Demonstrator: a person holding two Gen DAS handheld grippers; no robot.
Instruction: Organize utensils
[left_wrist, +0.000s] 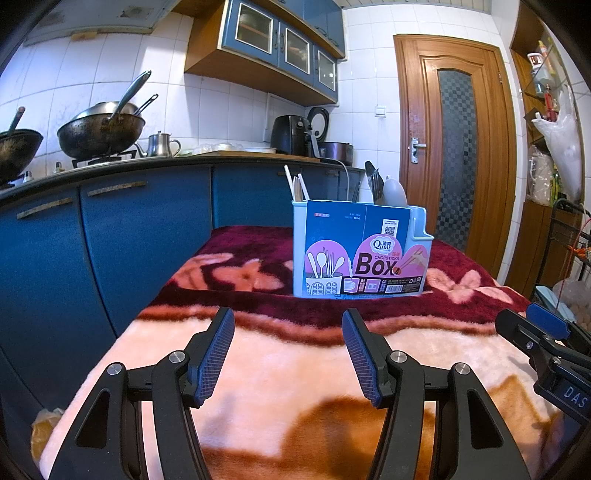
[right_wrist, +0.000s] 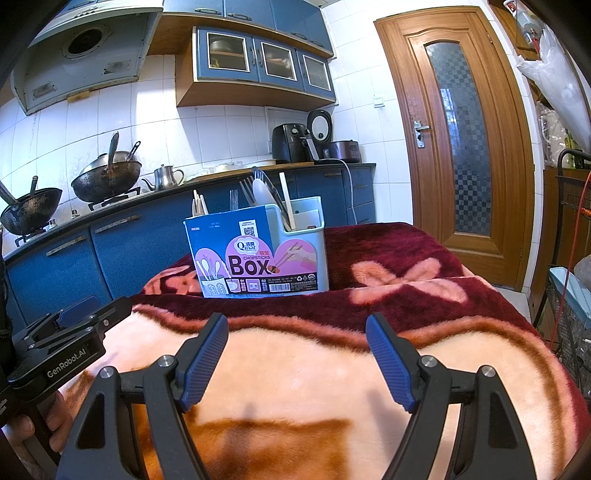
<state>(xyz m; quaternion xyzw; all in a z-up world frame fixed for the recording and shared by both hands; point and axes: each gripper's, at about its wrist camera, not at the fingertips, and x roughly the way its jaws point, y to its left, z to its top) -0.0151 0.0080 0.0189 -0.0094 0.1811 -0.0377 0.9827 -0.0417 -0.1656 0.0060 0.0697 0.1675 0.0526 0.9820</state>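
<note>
A pale blue utensil box (left_wrist: 360, 251) with a "Chopsticks Box" label stands upright on the blanket-covered table, ahead of both grippers. Chopsticks (left_wrist: 295, 184), a spatula (left_wrist: 373, 181) and a white spoon (left_wrist: 394, 192) stick out of its top. In the right wrist view the same box (right_wrist: 258, 254) holds forks (right_wrist: 246, 192), a spoon (right_wrist: 263, 194) and chopsticks (right_wrist: 199, 205). My left gripper (left_wrist: 288, 317) is open above the blanket with nothing between its fingers. My right gripper (right_wrist: 297, 325) is open too, and empty. Both hang well short of the box.
A fluffy pink and maroon blanket (left_wrist: 288, 369) covers the table. Blue kitchen cabinets (left_wrist: 110, 229) run along the left, with woks (left_wrist: 99, 129) and a kettle on the counter. A wooden door (left_wrist: 454, 147) is behind, and a wire rack (right_wrist: 569, 295) stands at the right.
</note>
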